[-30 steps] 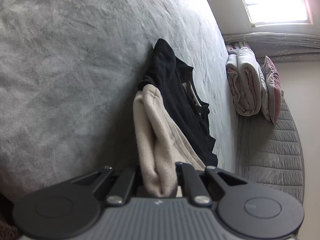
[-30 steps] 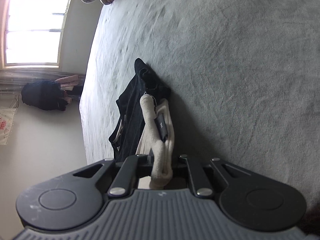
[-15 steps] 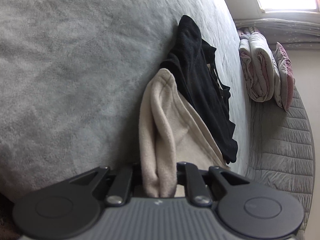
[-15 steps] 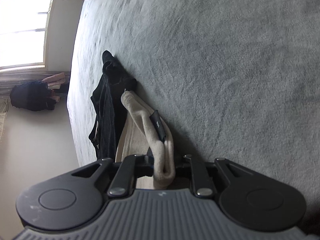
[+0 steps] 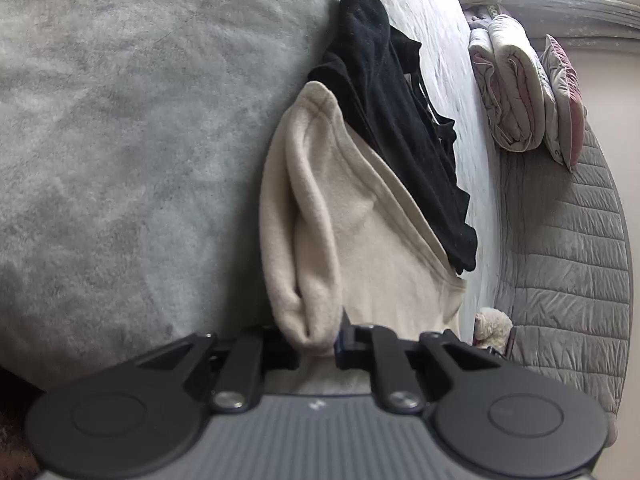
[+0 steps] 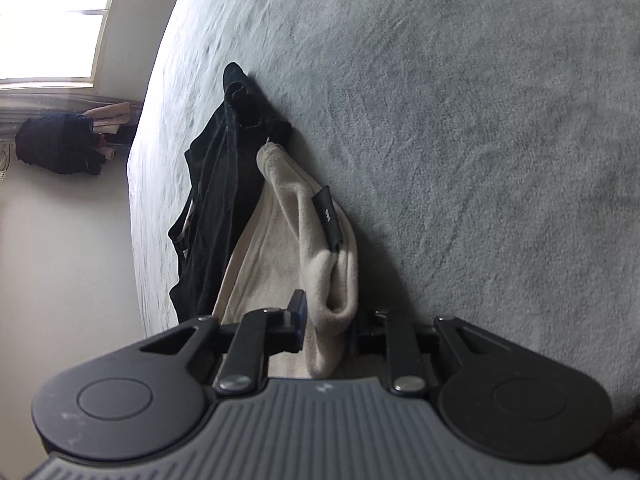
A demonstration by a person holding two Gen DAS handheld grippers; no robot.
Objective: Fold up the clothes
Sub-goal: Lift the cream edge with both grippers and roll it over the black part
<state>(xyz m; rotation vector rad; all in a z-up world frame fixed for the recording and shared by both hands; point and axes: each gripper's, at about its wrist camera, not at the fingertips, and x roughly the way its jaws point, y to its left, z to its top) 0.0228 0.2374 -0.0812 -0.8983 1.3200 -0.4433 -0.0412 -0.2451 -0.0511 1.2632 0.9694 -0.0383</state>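
While both grippers pinch folds of the same cream fleece garment point(image 5: 340, 216), the cloth hangs bunched between them over a grey bedspread point(image 5: 120, 120). On the left wrist view, the left gripper point(image 5: 318, 350) has its jaws drawn narrow around a thick rolled edge of the fleece, which bulges out just ahead of the fingertips. On the right wrist view, the right gripper point(image 6: 326, 330) likewise clamps a doubled cream fold between close-set jaws, and a small black label point(image 6: 329, 216) is sewn to that fold a little farther up. A black garment point(image 5: 400, 120) lies partly on top of the cream one, touching it along its far side and trailing toward the edge of the bedspread. Beyond that edge in the left view sit a rolled pale quilt point(image 5: 508, 92) and a pink cushion point(image 5: 564, 96) on a quilted grey cover point(image 5: 568, 260), with a small fluffy toy point(image 5: 492, 326) just beside the cream hem. In the right view a bright window point(image 6: 52, 20) stands above a dark bundle of clothing point(image 6: 56, 144) near the wall.
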